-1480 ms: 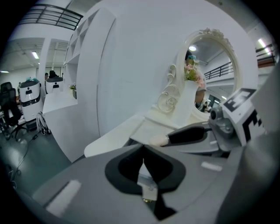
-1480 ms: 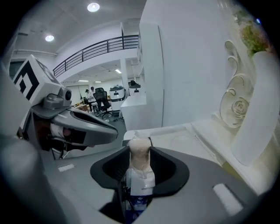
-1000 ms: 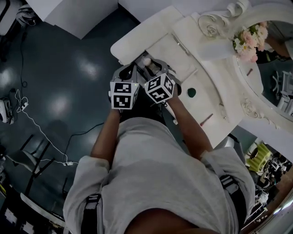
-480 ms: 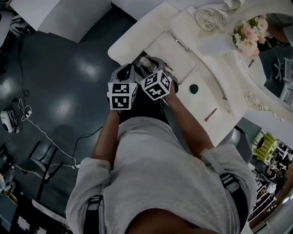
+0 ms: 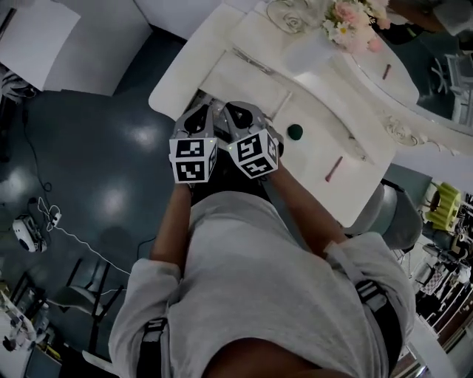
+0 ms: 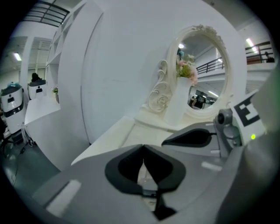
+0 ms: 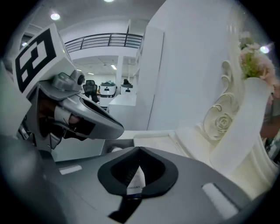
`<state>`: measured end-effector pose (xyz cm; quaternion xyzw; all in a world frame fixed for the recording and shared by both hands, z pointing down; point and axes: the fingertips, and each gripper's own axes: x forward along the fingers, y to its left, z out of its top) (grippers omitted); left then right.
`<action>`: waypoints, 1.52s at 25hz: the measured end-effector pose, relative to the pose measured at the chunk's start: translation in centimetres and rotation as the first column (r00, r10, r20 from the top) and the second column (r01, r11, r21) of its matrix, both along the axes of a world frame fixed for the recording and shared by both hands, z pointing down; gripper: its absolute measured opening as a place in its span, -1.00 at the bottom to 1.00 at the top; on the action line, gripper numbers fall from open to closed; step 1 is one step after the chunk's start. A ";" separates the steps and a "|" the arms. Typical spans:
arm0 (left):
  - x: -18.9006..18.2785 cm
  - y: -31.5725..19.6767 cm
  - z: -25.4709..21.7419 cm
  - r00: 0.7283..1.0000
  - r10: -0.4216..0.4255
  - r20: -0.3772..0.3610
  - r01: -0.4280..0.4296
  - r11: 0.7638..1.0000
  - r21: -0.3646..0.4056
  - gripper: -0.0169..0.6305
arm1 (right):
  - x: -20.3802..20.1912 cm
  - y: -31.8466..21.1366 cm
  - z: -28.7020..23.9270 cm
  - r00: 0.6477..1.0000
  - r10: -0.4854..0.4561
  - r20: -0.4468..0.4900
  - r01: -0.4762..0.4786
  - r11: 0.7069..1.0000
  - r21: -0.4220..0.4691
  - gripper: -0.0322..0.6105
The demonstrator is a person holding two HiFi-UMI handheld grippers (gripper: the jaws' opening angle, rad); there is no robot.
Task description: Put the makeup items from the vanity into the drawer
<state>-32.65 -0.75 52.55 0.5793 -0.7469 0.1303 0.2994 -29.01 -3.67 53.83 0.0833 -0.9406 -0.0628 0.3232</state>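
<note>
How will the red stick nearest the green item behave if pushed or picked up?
The red stick looks thin and straight, so probably stiff and light. Lying flat on the smooth vanity, it would likely roll or slide under a sideways push. Its narrowness may make it slip.

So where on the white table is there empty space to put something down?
The biggest bare patch is the white top left of the green round thing. A smaller gap lies between that and the pink stick. It is crowded in front, where the left gripper and right gripper sit side by side, and by the flowers at the back.
</note>
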 end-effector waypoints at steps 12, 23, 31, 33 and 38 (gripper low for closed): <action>10.6 -8.1 -1.7 0.965 0.260 0.023 -0.260 0.965 0.036 -0.94 | 10.5 -6.7 -3.2 0.953 0.278 0.122 -0.276 0.961 -0.031 -0.90; 21.4 -12.5 -1.7 0.879 0.476 0.019 -0.477 0.879 0.024 -0.94 | 21.7 -10.1 -2.9 0.856 0.503 0.117 -0.494 0.864 -0.097 -0.90; 26.9 -12.3 0.2 0.807 0.591 0.022 -0.588 0.806 -0.069 -0.94 | 28.1 -9.4 -1.4 0.775 0.627 0.078 -0.610 0.774 -0.167 -0.90; 27.8 -12.0 1.4 0.794 0.608 0.025 -0.601 0.790 -0.122 -0.94 | 29.3 -9.3 -0.7 0.764 0.642 0.069 -0.623 0.761 -0.179 -0.90; 29.2 -11.3 4.2 0.761 0.649 0.024 -0.625 0.742 -0.241 -0.94 | 31.4 -8.8 0.6 0.742 0.668 0.060 -0.645 0.735 -0.209 -0.90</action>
